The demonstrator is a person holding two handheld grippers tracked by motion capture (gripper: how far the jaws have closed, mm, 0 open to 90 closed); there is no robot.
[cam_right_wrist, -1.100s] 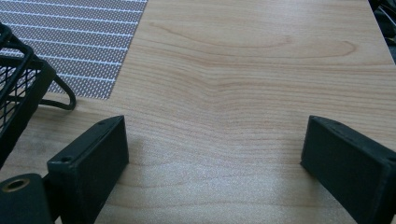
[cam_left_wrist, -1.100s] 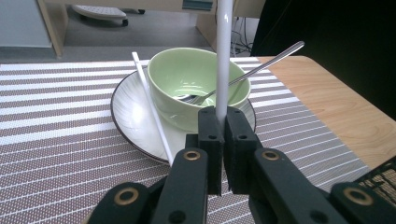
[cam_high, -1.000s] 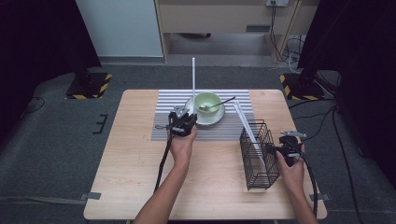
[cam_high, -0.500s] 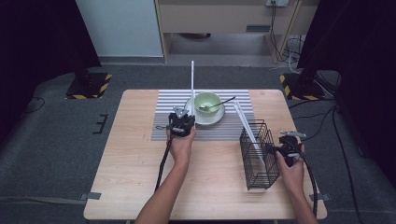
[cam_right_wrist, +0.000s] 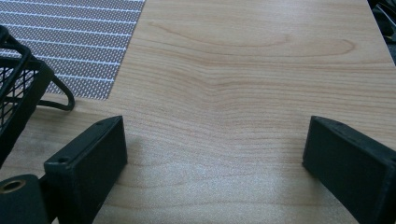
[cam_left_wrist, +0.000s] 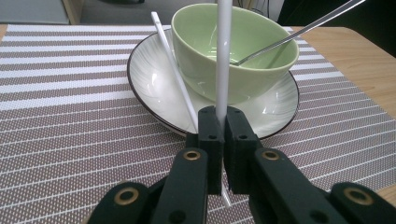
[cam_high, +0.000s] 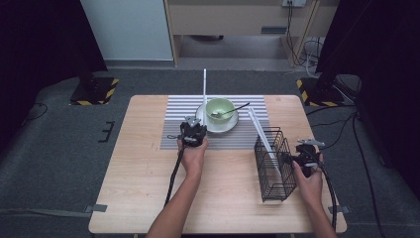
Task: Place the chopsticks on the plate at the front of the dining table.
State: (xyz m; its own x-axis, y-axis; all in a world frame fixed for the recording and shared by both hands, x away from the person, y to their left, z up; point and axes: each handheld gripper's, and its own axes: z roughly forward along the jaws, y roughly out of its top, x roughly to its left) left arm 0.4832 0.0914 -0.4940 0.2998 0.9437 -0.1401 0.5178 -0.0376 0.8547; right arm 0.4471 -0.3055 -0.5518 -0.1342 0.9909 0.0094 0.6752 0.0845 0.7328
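Left gripper view: closed fingers (cam_left_wrist: 219, 126) hide the white chopstick's (cam_left_wrist: 223, 56) lower end.

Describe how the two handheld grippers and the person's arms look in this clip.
Both the left gripper and the right gripper are black, each trailing a black cable. Their jaws are flat, blocky black fingers with brass-coloured pivot rings. The right gripper carries a grey plate on top. The forearms are bare, with no sleeves in view.
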